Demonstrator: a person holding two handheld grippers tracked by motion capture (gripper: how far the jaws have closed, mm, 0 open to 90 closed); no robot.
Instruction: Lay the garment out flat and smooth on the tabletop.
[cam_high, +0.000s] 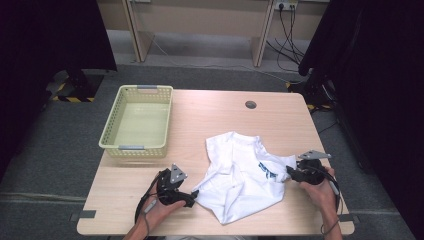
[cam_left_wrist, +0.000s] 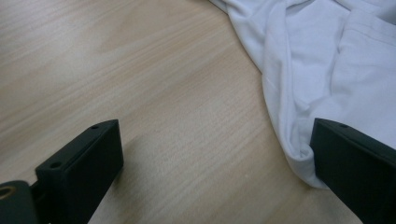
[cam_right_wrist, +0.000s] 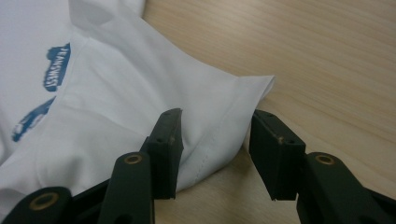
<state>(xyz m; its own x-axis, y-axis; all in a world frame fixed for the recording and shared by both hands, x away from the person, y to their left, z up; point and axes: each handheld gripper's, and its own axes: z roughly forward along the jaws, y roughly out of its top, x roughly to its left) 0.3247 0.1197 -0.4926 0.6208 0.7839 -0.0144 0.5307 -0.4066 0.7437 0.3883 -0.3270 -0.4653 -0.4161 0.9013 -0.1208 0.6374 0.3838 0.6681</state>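
From the high view, my light wooden worktop (cam_high: 210, 117) with rounded corners stands on grey carpet (cam_high: 50, 150), with a round grey cable port (cam_high: 251, 104) near its far edge. A pale yellow perforated plastic basket (cam_high: 111, 131) sits on the far left part, nothing inside it. The crumpled white T-shirt with blue print (cam_high: 240, 172) lies on the near right half. Beyond the worktop, pale wooden desk legs (cam_high: 262, 35) and black cables (cam_high: 287, 30) stand by the wall, and dark curtains (cam_high: 45, 35) hang at both sides. My left hand-held gripper (cam_high: 191, 197) rests at the shirt's near-left edge; my right hand-held gripper (cam_high: 290, 171) meets the shirt's right edge.

In the left gripper view, my left jaws stand wide apart, released, low over the bare wood grain. The shirt's folded hem touches the inner face of one jaw; the other jaw sits well apart over bare wood.

In the right gripper view, my right jaws are parted and straddle the stitched hem at a corner of the shirt, one jaw resting on the cloth, the other just beside it over wood, not clenched. Blue lettering shows farther along the cloth.
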